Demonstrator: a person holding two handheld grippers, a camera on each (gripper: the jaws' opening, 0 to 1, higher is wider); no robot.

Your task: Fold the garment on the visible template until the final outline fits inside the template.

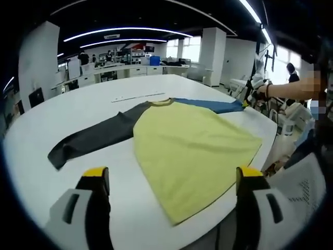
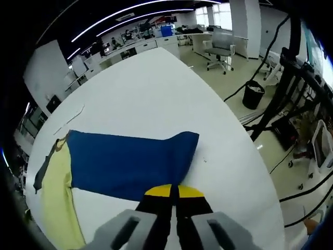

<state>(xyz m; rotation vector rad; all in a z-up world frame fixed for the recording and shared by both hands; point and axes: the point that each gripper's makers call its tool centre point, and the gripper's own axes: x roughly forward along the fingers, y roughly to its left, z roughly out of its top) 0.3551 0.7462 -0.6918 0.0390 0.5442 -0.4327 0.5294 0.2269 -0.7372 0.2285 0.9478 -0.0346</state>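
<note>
Garment: soft matt cloth, no sheen; yellow body lies flat with faint ripples. Grey sleeve: matt knit-like cloth, slightly darker in its folds. Blue sleeve: same matt cloth, smooth, with shallow creases near the cuff.

Tabletop: white, smooth, hard-looking surface with a low satin sheen; weak reflections of ceiling lights.

Left tool: jaws of light grey matt plastic, with black inner faces and yellow tips.

Right tool: same grey plastic, black jaw faces, yellow tips of dull finish.
</note>
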